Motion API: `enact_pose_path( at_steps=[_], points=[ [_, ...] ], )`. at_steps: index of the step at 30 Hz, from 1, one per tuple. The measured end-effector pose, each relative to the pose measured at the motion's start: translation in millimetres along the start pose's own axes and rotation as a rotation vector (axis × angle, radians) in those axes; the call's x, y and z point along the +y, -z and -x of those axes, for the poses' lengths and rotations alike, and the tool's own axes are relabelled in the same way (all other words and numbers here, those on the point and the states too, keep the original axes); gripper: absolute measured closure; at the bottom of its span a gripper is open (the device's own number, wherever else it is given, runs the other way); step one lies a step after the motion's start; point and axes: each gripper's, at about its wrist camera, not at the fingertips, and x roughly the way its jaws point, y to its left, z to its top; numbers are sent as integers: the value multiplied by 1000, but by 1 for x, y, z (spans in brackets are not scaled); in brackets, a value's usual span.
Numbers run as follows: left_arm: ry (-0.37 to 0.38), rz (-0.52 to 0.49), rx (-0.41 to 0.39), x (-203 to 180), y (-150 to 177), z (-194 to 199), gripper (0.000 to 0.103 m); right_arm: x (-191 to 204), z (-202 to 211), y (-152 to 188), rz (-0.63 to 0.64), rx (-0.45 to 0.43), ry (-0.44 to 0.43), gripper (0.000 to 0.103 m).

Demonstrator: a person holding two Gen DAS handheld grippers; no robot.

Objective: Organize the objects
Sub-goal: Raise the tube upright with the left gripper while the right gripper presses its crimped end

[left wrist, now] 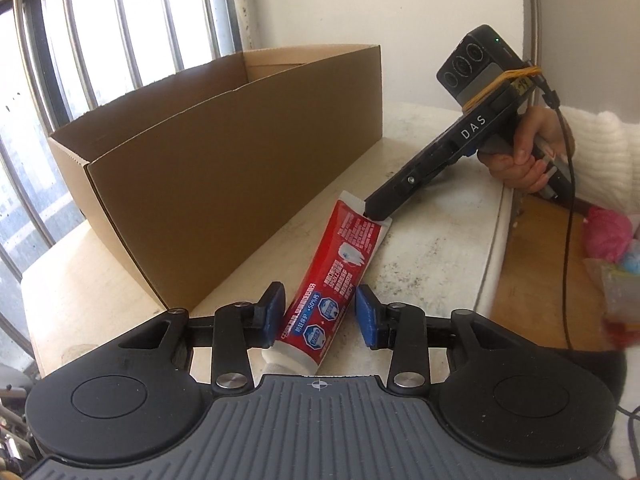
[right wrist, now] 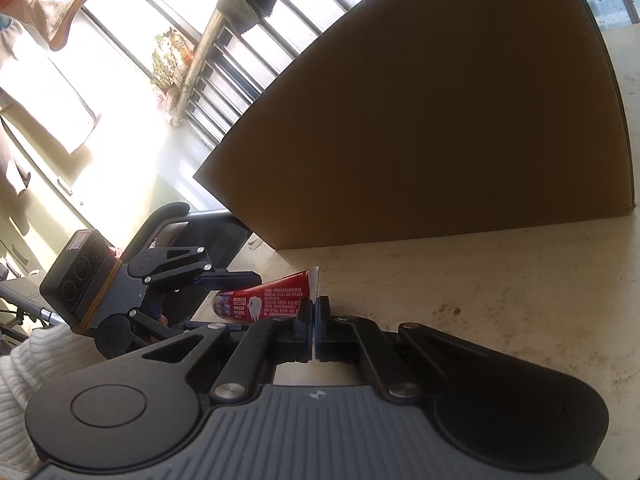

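Observation:
A red and white toothpaste tube (left wrist: pixel 336 280) lies on the pale table beside an open cardboard box (left wrist: pixel 224 184). My left gripper (left wrist: pixel 320 312) is open, its blue pads on either side of the tube's cap end, with a gap at the right pad. My right gripper (left wrist: pixel 374 212) is shut on the tube's flat crimped end. In the right wrist view the right gripper (right wrist: pixel 314 316) pinches that crimp (right wrist: pixel 314 280), the tube (right wrist: pixel 260 300) runs left toward the left gripper (right wrist: pixel 228 284), and the box wall (right wrist: pixel 420 120) fills the view behind.
The table's curved edge (left wrist: pixel 496 240) runs on the right, with a wooden surface (left wrist: pixel 532 280) and pink bags (left wrist: pixel 608 236) beyond. Window bars (left wrist: pixel 100 40) stand behind the box. The right gripper's cable (left wrist: pixel 568 240) hangs down.

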Motion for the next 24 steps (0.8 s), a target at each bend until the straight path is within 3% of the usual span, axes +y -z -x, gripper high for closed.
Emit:
enact_pose_path(
  at_steps=[4,11,21,24],
  points=[
    [-11,-45,23,-13,-2,2,73,-5,0,-2,-6,-5,-30,103],
    [-65,-275,-36,-40,11,10,78,-21,-4,-14,-125,24,-91,103],
    [51,-284,-113,-23,33,19,78,-38,-10,-26,-244,93,-161,102],
    [60,-294,-129,-23,39,22,78,-45,-12,-29,-307,102,-232,87]
  ],
)
